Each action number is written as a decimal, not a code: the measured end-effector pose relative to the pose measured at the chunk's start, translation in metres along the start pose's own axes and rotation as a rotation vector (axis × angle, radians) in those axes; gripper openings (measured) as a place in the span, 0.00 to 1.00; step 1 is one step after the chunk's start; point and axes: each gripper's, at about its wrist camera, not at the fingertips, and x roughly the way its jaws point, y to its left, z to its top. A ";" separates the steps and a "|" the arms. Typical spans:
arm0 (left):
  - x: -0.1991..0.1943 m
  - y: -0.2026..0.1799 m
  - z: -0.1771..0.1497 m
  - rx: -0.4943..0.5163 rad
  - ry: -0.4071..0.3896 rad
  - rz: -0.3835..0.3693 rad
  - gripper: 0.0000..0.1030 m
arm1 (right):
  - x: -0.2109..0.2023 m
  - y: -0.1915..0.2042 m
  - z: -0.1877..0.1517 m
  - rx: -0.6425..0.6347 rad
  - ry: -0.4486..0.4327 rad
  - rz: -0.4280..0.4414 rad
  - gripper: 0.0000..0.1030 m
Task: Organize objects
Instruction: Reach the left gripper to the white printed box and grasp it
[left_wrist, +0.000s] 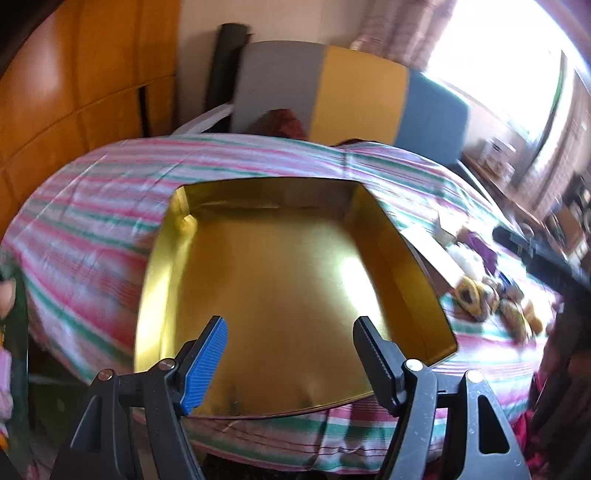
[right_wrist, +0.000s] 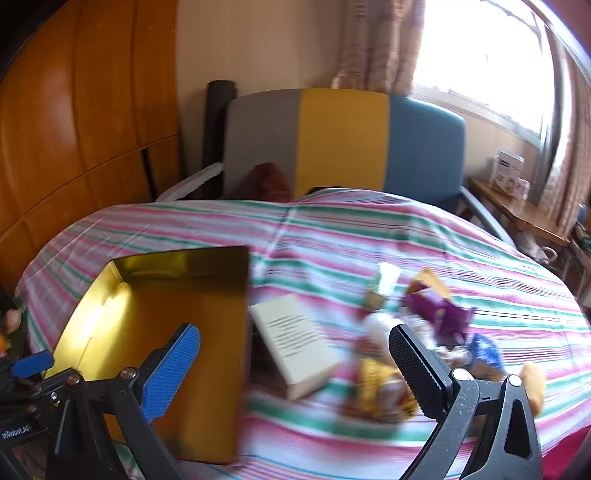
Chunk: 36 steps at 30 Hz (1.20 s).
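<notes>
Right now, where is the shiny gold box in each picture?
Left wrist view: the gold box fills the middle, open and empty, just beyond the open left gripper.
Right wrist view: the gold box sits at lower left, beside the white box.
Shared landmark: the grey, yellow and blue chair back behind the striped cloth.

Bright daylight from the window (right_wrist: 480, 55) at upper right, blown out to pure white in both views. Strong glare patches on the shiny gold tin (left_wrist: 295, 280), brightest along its left wall and right of centre on its floor. Heavy motion blur over the striped cloth (right_wrist: 369, 236) and the small packets (right_wrist: 436, 314) near the right edge. Fisheye bending at every border, dark vignette in the corners. Warm sheen on the wooden wardrobe (right_wrist: 74, 110).
</notes>
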 end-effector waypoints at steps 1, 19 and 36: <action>-0.001 -0.005 0.002 0.018 -0.008 -0.021 0.69 | -0.001 -0.011 0.003 0.012 0.000 -0.013 1.00; 0.062 -0.149 0.068 0.123 0.312 -0.404 0.79 | 0.031 -0.184 -0.004 0.286 0.083 -0.138 1.00; 0.135 -0.170 0.077 -0.014 0.532 -0.273 0.83 | 0.021 -0.213 -0.005 0.442 0.066 -0.078 1.00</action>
